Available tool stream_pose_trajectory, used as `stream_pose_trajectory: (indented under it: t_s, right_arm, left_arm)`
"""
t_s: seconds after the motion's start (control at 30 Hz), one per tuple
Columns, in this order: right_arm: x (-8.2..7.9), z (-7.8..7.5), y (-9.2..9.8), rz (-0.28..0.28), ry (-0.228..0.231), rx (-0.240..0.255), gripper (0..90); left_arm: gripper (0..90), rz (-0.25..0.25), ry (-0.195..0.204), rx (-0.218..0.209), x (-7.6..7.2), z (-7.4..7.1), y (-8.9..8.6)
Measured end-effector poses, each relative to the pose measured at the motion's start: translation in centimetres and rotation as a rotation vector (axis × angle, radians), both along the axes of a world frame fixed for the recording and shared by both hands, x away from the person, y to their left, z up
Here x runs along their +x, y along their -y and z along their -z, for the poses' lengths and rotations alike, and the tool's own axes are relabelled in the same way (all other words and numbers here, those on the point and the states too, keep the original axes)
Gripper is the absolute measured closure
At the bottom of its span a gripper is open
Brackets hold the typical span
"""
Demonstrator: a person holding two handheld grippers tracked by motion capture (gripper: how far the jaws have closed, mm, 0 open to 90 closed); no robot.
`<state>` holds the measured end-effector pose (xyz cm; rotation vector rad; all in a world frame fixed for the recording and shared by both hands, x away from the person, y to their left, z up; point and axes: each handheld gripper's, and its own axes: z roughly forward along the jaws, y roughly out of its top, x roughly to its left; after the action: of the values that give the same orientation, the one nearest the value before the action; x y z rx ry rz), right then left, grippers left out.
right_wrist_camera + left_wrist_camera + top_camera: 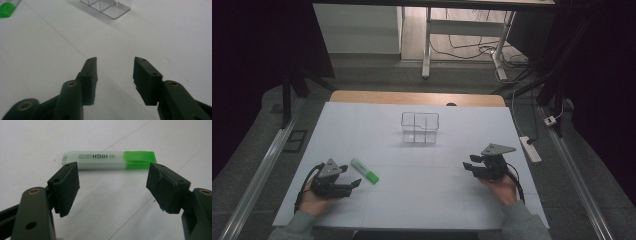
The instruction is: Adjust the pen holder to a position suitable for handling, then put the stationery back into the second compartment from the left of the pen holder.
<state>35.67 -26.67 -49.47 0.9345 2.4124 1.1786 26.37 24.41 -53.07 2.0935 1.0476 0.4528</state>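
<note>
Green-capped highlighter (365, 171) lower left, just beyond left gripper (353, 176), jaws wide, empty; right gripper (469, 162) lower right, jaws parted, empty.

Each black hand-held gripper (353, 176) carries a grey three-cornered plate, brass-ringed screws, a trailing cable; sleeves grey-green.

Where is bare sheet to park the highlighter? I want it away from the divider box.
Free: the wide middle between the highlighter and the right tongs, in front of the clear box; also both far corners beside it. Crowded: around the left tongs.
</note>
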Motion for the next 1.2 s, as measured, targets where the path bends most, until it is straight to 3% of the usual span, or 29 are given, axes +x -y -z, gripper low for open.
stream_pose_trajectory:
  t_s: [0.07,0.3,0.83,1.2]
  right_arm:
    - [-0.4,0.1,0.7,-0.004,-0.011,0.028,47.4]
    - [-1.6,0.3,2.1,-0.018,0.0,0.028,39.1]
    - [-2.2,0.7,2.6,-0.028,-0.009,-0.008,36.5]
    - [-2.7,0.7,3.2,-0.013,-0.006,-0.009,36.5]
  left_arm:
    - [26.1,-0.001,0.002,-0.002,0.0,0.0,-0.1]
    - [26.1,0.002,0.006,0.0,0.0,-0.1,0.1]
    - [25.8,0.038,0.025,0.009,0.0,-1.5,0.0]
    - [26.1,0.16,0.01,0.06,1.0,-3.1,0.2]
